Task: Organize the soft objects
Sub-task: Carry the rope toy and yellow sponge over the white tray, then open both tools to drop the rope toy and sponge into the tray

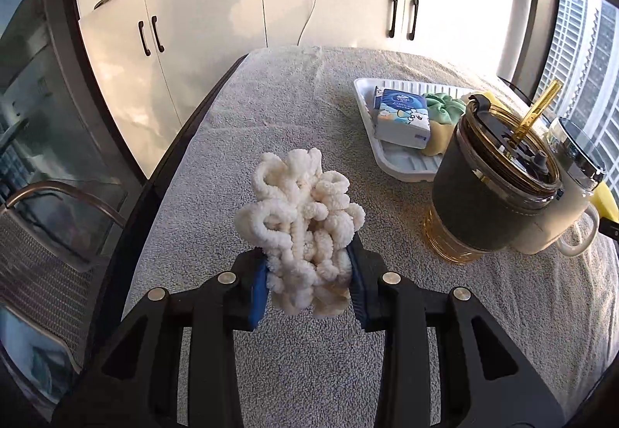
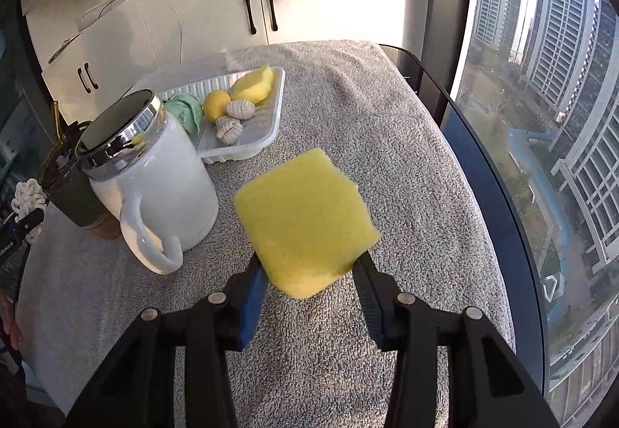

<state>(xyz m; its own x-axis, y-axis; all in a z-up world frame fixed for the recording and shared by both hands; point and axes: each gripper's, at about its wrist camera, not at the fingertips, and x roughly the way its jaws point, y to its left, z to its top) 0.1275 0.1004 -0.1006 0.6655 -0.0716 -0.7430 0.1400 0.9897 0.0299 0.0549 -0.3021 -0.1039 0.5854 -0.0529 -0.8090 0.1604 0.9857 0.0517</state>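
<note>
My left gripper (image 1: 309, 273) is shut on a cream bundle of fluffy yarn loops (image 1: 301, 219), held above the grey towel-covered table. My right gripper (image 2: 309, 273) is shut on a square yellow sponge (image 2: 305, 223), also lifted off the towel. A white ribbed tray (image 1: 398, 161) sits further back on the table; it holds a blue tissue pack (image 1: 404, 118), a green scrunchie (image 1: 445, 105) and, in the right wrist view of the tray (image 2: 247, 149), yellow sponge pieces (image 2: 253, 83) and two knitted beige balls (image 2: 234, 118).
A dark-sleeved tumbler with a gold straw (image 1: 495, 176) and a white lidded mug (image 2: 151, 172) stand close together in front of the tray. White cabinets (image 1: 193, 21) rise behind the table. A mesh chair (image 1: 42, 254) stands at the left, a window (image 2: 541, 118) at the right.
</note>
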